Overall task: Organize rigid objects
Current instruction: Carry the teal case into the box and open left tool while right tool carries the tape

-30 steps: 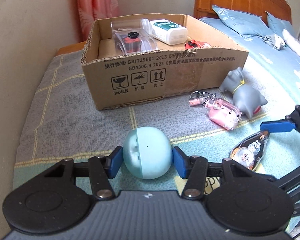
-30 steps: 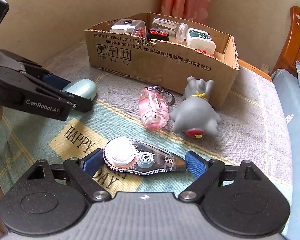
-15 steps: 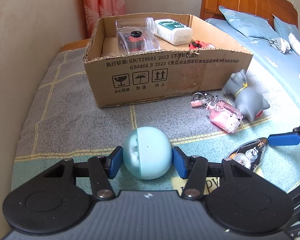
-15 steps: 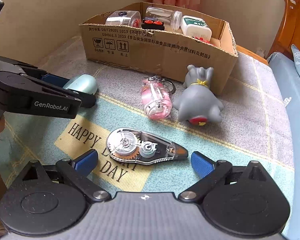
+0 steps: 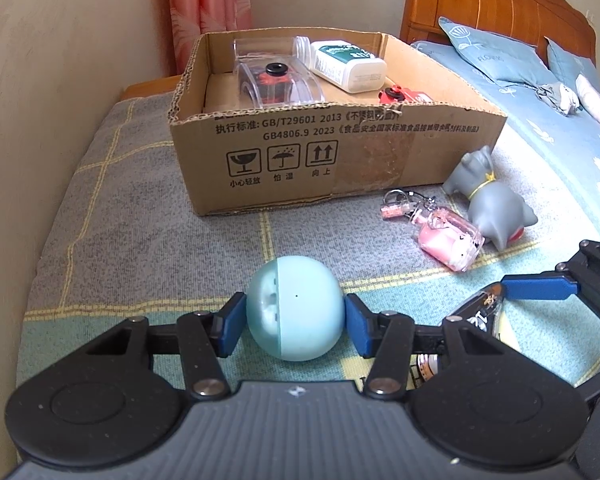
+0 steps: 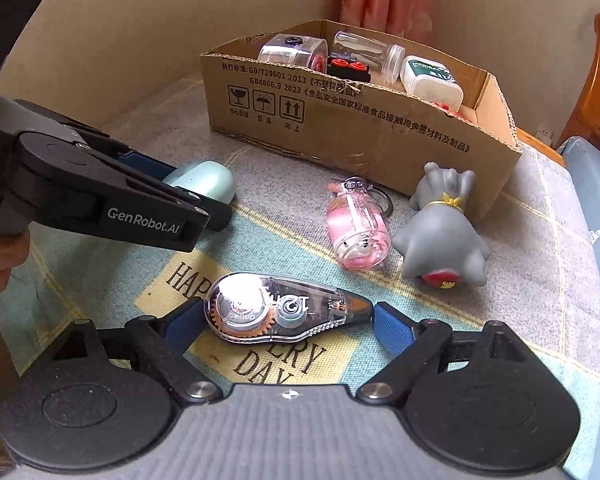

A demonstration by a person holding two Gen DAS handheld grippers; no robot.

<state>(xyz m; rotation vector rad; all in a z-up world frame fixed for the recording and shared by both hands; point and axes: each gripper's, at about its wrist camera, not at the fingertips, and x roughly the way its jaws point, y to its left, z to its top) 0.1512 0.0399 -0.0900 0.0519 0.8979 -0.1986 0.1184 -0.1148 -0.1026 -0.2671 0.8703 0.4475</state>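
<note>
- clamping left gripper point(image 5: 295, 322) on teal egg-shaped case point(image 5: 294, 312), low over blanket point(image 5: 140, 232)
- straddling correction tape point(image 6: 280, 308) with right gripper point(image 6: 284, 322), fingers apart
- likely light, stiff, slick; pinching flat sides, then cardboard box point(image 5: 380, 152)

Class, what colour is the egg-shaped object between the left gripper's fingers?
Pale mint blue-green egg-shaped object, seen best in the left wrist view.

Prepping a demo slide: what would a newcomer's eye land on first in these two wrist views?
First, the pale teal egg-shaped case, pinched in the left gripper low over the blanket. Next, the clear correction tape dispenser, lying on the blanket's lettering between the fingers of the right gripper, which straddle it lengthwise. Behind both stands the open cardboard box, partly filled, with a grey cat figurine and a pink bottle keychain in front of it.
</note>
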